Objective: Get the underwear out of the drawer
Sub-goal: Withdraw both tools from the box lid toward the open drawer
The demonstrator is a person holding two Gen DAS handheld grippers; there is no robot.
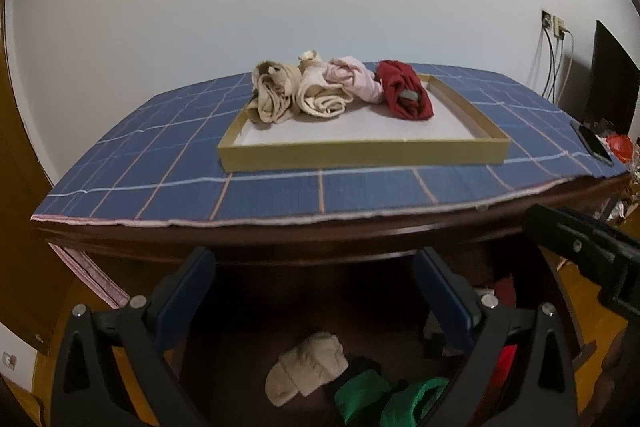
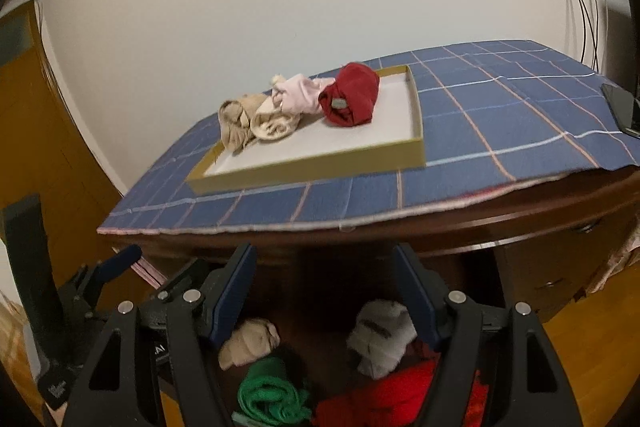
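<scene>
Jaws apart, both grippers [image 1: 314,267] [image 2: 326,263] over drawer [image 2: 320,307]

A home bedroom: a dark wooden dresser [image 1: 280,239] topped with blue checked cloth [image 1: 160,147], rolled underwear in a shallow cardboard tray [image 1: 360,155], wooden floor [image 2: 592,339].

underwear [image 2: 272,393] – rolled bundles (green, beige, red, white) | inside open drawer [image 2: 320,299]

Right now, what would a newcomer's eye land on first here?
Probably the shallow cardboard tray on the blue plaid cloth, with four rolled garments along its far side, the dark red roll standing out. Below, both grippers hang open over the drawer, where a green garment lies.
</scene>
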